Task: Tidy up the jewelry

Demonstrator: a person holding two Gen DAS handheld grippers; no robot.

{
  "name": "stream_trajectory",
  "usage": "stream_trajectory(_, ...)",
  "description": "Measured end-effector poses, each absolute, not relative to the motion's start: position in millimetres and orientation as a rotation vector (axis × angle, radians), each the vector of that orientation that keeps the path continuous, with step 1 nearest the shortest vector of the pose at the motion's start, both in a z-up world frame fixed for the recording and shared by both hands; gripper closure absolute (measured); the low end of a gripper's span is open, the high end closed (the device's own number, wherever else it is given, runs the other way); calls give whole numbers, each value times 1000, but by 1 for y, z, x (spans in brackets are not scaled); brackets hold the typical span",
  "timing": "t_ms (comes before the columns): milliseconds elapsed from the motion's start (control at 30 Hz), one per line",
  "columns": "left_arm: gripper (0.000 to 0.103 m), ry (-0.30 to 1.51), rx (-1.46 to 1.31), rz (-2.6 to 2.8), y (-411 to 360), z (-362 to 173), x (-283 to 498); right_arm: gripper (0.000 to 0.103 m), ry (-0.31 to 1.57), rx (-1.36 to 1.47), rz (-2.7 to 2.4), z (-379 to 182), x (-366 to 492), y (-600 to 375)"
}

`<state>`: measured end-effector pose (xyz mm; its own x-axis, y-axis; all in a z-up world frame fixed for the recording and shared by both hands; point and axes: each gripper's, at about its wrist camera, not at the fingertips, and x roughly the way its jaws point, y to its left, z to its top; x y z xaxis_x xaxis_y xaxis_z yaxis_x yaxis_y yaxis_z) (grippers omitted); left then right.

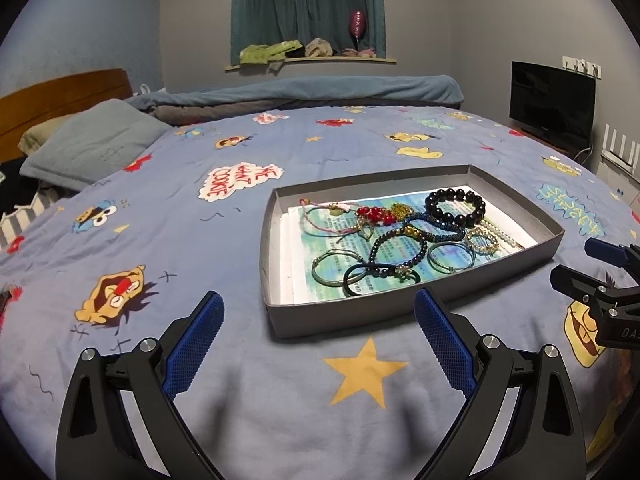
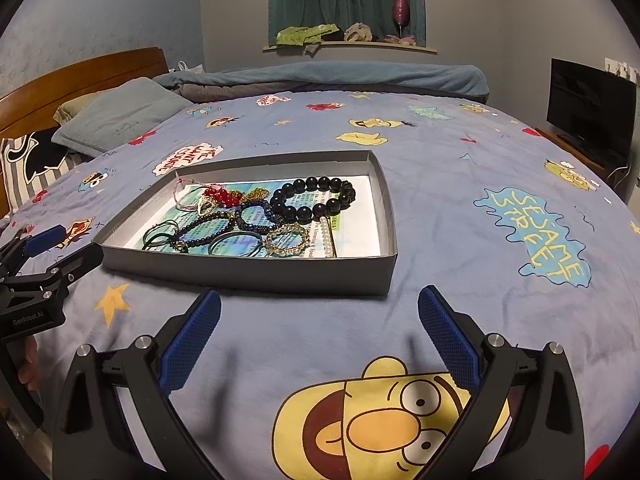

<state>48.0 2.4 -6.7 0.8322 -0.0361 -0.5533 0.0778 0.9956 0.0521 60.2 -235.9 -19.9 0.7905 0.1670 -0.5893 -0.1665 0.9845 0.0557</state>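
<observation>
A shallow grey cardboard box (image 1: pixel 276 316) (image 2: pixel 248 276) lies on the blue cartoon bedspread, lined with printed paper. Inside is a tangle of jewelry: a black bead bracelet (image 1: pixel 456 206) (image 2: pixel 314 200), a red bead piece (image 1: pixel 372 215) (image 2: pixel 222 197), a gold bead ring bracelet (image 2: pixel 286 240), a white pearl strand (image 2: pixel 328 236), thin bangles (image 1: pixel 450 256) and cord bracelets. My left gripper (image 1: pixel 318 332) is open just in front of the box's near wall. My right gripper (image 2: pixel 320 332) is open too, near the box's front right corner. Neither holds anything.
The bed carries a grey pillow (image 1: pixel 92 142) and a rolled blue blanket (image 1: pixel 304 90) at the far side. A wooden headboard (image 1: pixel 60 96) stands left, a black TV (image 1: pixel 552 100) right. The right gripper shows at the left view's edge (image 1: pixel 592 280).
</observation>
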Motion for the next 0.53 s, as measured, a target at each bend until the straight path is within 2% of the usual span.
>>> stream_trajectory(533, 6, 584, 71, -69, 6, -6, 52, 5, 610, -3, 153, -21, 62, -240)
